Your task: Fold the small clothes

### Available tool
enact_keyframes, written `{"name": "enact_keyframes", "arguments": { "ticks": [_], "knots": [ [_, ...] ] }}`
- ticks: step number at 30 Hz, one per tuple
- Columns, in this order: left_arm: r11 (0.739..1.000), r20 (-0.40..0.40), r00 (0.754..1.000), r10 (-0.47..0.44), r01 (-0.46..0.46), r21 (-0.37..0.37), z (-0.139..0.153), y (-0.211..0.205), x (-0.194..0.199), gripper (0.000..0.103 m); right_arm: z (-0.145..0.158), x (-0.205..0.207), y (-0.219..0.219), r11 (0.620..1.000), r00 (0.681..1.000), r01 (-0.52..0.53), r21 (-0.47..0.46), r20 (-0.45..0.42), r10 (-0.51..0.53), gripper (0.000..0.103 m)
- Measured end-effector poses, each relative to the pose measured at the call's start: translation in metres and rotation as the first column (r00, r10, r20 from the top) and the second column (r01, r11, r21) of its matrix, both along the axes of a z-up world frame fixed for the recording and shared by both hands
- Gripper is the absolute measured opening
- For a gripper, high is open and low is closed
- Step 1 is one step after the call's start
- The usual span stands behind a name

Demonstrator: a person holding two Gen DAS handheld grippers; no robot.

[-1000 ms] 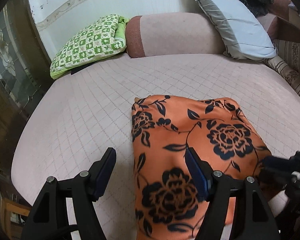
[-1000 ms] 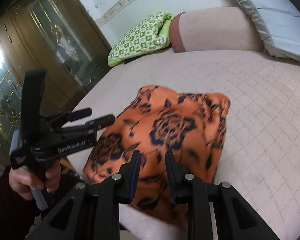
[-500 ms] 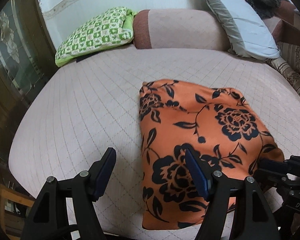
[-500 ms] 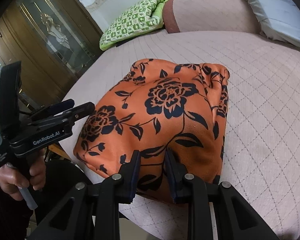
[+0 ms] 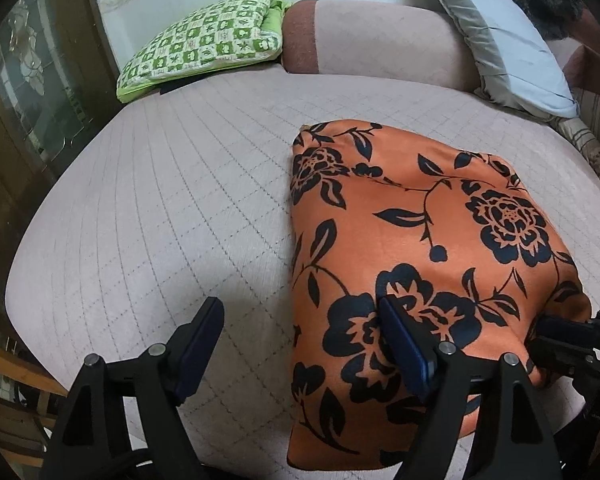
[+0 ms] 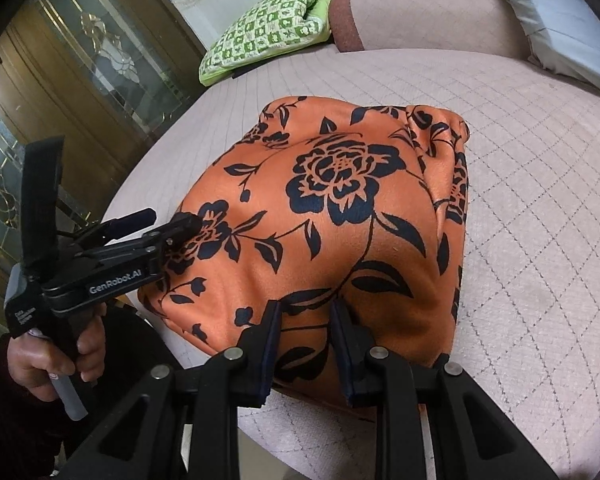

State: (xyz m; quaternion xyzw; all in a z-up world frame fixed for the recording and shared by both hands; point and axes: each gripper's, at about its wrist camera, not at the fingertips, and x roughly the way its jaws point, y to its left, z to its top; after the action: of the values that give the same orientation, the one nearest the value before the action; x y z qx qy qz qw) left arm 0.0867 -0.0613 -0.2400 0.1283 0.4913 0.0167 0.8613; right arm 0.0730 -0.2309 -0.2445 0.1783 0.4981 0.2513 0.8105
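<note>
the orange floral garment (image 5: 420,248) is lying on the bed (image 5: 160,208), overhanging its near edge. the right hand-held gripper (image 6: 306,344) is pinching its hem; the left hand-held gripper (image 5: 300,344) is gaping wide, holding nothing. the slick cloth is probably risking sliding off if tugged one-sided.

Place: home bedroom
Evidence: quilted bed (image 5: 180,200), pillows (image 5: 512,40), green checkered cushion (image 5: 204,40), glass-door wooden cabinet (image 6: 100,80)
</note>
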Motion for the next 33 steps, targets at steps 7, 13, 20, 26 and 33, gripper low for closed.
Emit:
{"name": "enact_keyframes", "arguments": {
  "ticks": [7,13,20,26,33],
  "knots": [
    [1.000,0.012,1.000,0.009,-0.009,0.020,0.019,-0.007,-0.004,0.080,0.011,-0.003,-0.001,1.000,1.000,-0.005,-0.020,0.019,0.005,0.030],
    [0.999,0.093,0.996,0.003,-0.006,0.038,0.058,-0.022,-0.018,0.080,0.041,-0.017,-0.020,0.997,0.992,0.072,-0.003,0.105,-0.072,0.030],
    [0.999,0.195,0.981,-0.004,-0.003,0.037,0.110,-0.041,-0.036,0.080,0.087,-0.041,-0.041,0.990,0.965,0.143,0.006,0.221,-0.141,0.030],
    [0.998,0.258,0.965,-0.039,0.027,0.051,0.146,-0.054,-0.055,0.085,0.129,-0.058,-0.047,0.981,0.936,0.194,0.021,0.296,-0.192,0.030],
    [0.996,0.335,0.939,-0.080,0.067,0.050,0.183,-0.065,-0.076,0.085,0.172,-0.078,-0.034,0.974,0.901,0.224,-0.019,0.385,-0.200,0.030]
  ]
}}
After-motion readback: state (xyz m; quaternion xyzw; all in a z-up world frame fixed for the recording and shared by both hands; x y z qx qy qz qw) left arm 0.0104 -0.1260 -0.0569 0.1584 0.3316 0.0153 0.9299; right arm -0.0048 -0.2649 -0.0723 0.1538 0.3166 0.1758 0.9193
